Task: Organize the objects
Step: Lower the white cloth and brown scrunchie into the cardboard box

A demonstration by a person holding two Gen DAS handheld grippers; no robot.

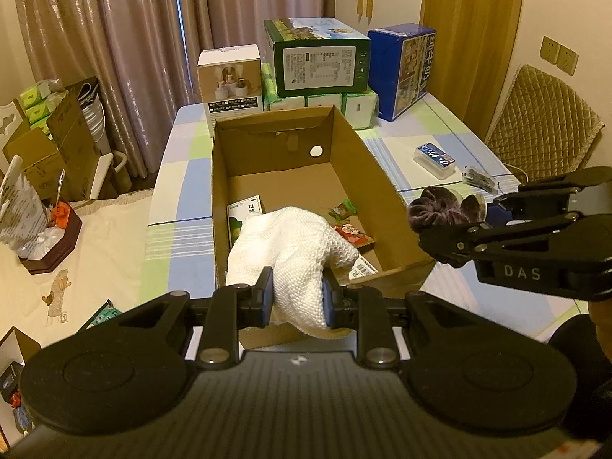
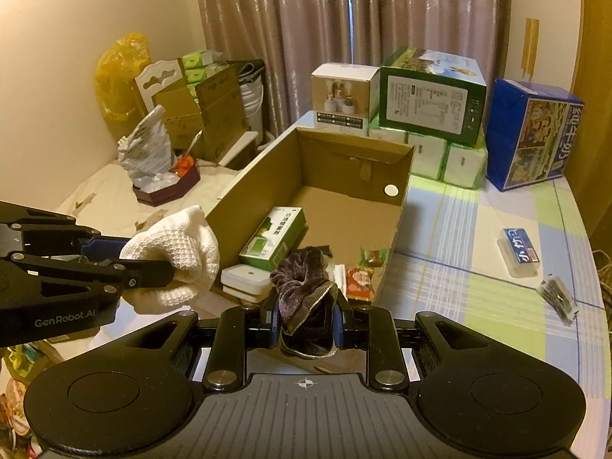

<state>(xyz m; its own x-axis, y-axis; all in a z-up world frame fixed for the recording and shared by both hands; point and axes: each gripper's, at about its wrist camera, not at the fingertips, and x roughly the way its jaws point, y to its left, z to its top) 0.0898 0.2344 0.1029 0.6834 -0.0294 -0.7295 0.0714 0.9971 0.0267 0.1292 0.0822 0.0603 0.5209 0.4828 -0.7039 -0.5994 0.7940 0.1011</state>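
Since both loads appear bound for the cardboard box [image 1: 244,160], a white cloth [image 1: 294,256] is clamped in the left gripper [image 1: 297,298] above its near end, while a dark scrunchie [image 2: 302,279] is pinched in the right gripper [image 2: 304,323] alongside.
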